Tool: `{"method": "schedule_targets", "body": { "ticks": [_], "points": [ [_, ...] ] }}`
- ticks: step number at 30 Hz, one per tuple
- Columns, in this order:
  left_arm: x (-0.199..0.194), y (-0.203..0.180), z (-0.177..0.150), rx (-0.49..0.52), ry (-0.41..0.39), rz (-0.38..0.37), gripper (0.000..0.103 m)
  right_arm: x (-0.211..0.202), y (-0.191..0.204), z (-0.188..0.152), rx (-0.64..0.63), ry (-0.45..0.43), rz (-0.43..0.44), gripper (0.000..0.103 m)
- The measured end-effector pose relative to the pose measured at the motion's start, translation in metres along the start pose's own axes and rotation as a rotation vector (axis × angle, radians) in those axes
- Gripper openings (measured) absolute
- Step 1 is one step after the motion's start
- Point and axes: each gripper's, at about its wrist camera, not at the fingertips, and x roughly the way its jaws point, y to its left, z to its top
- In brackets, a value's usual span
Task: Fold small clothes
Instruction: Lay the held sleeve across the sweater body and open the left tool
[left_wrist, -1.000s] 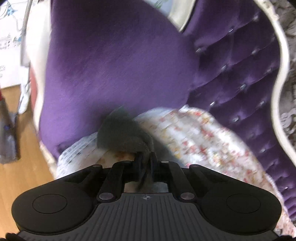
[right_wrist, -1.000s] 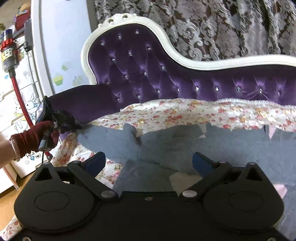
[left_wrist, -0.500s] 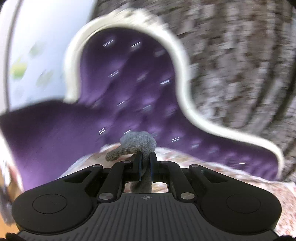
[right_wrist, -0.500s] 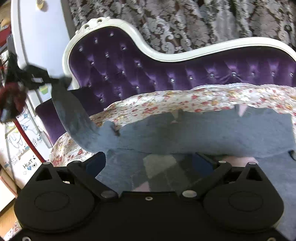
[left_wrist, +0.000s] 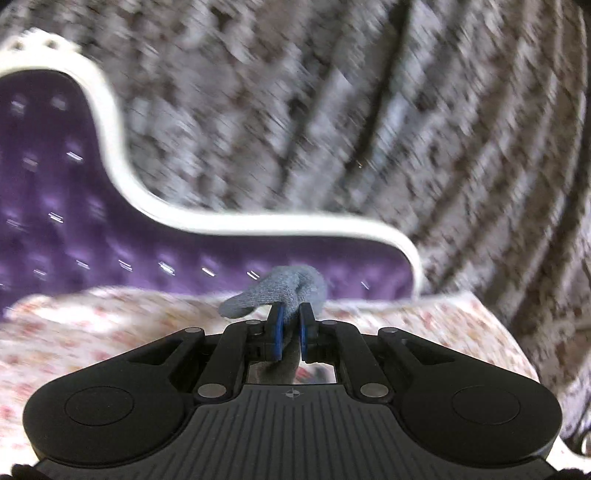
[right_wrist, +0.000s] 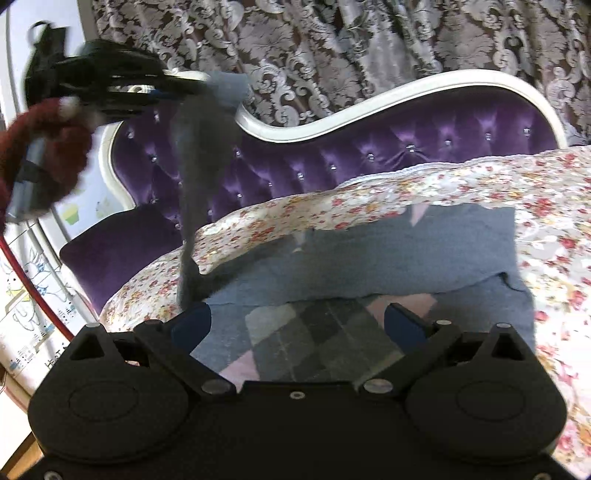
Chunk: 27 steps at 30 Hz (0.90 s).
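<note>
A grey knit garment (right_wrist: 369, 258) with a pink and grey argyle panel lies on the floral sheet (right_wrist: 480, 184) of a purple sofa. My left gripper (left_wrist: 291, 320) is shut on the garment's grey sleeve end (left_wrist: 280, 291). In the right wrist view the left gripper (right_wrist: 173, 86) holds that sleeve (right_wrist: 199, 166) high at the upper left, hanging in a long strip. My right gripper (right_wrist: 297, 325) is open and empty, just above the argyle panel (right_wrist: 314, 339).
The purple tufted sofa back (right_wrist: 388, 147) with a white frame runs behind. Patterned curtains (right_wrist: 332, 44) hang beyond it. A white cabinet (right_wrist: 29, 295) and a red hose stand at the left.
My left gripper has lifted the sleeve up from sofa level to well above the sofa back and swung rightward. My right gripper has stayed open over the garment.
</note>
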Motion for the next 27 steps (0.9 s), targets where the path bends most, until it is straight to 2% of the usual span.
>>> {"method": "schedule_targets", "body": {
  "ticks": [5, 6, 9, 12, 15, 17, 22, 26, 27],
  "points": [
    [0.063, -0.033, -0.052, -0.006, 0.132, -0.070, 0.013, -0.011, -0.014, -0.003, 0.030, 0.001, -0.029, 0.101],
    [0.070, -0.037, -0.062, -0.002, 0.154, -0.059, 0.021, -0.013, -0.017, -0.004, 0.036, 0.002, -0.036, 0.101],
    [0.066, -0.041, -0.081, 0.002, 0.161, -0.047, 0.033, -0.017, -0.023, -0.004, 0.045, 0.003, -0.049, 0.101],
    [0.045, -0.037, -0.088, 0.008, 0.124, -0.030, 0.043, -0.017, -0.028, -0.001, 0.045, 0.005, -0.066, 0.101],
    [0.027, -0.024, -0.098, 0.017, 0.091, 0.057, 0.047, -0.014, -0.031, 0.003, 0.043, 0.006, -0.071, 0.101],
    [0.020, -0.004, -0.109, -0.012, 0.088, 0.132, 0.047, -0.010, -0.030, 0.006, 0.029, 0.005, -0.077, 0.101],
    [0.022, 0.066, -0.149, -0.139, 0.175, 0.339, 0.047, 0.004, -0.023, 0.017, -0.039, 0.011, -0.092, 0.101],
    [0.029, 0.104, -0.175, -0.201, 0.264, 0.448, 0.047, 0.022, -0.020, 0.029, -0.113, 0.026, -0.126, 0.101],
    [0.026, 0.107, -0.179, -0.182, 0.232, 0.440, 0.048, 0.028, -0.019, 0.033, -0.129, 0.028, -0.140, 0.101]
  ]
}}
